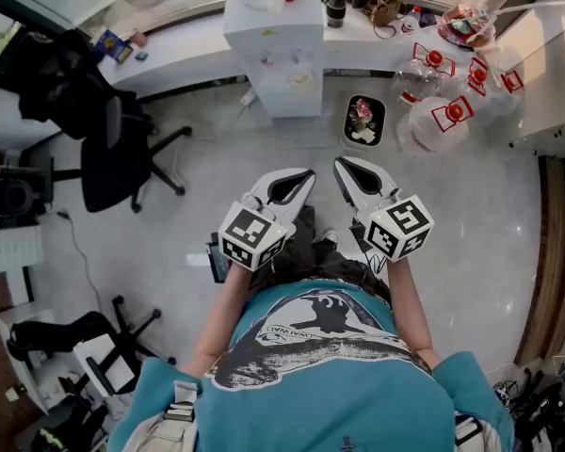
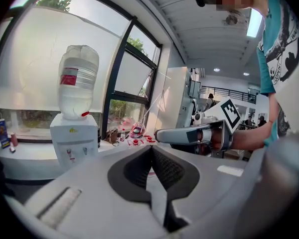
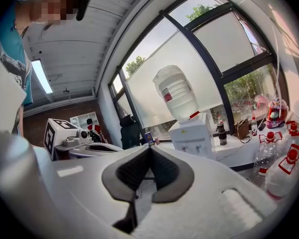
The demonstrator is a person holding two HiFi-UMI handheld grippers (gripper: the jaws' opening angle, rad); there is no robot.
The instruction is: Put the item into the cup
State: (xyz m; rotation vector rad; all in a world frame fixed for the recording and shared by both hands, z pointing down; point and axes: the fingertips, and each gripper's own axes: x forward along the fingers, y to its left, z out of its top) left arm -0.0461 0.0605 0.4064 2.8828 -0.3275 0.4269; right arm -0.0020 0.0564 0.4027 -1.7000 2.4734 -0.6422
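I hold both grippers side by side in front of my chest, high above the floor. The left gripper has its jaws closed tip to tip with nothing between them, as the left gripper view also shows. The right gripper is likewise shut and empty, which the right gripper view confirms. Each gripper shows in the other's view: the right gripper and the left gripper. I cannot make out a cup or an item to go into one in any view.
A white water dispenser stands ahead against a white counter under the windows. Large water bottles with red caps and a black bin sit on the floor to its right. A black office chair is at the left.
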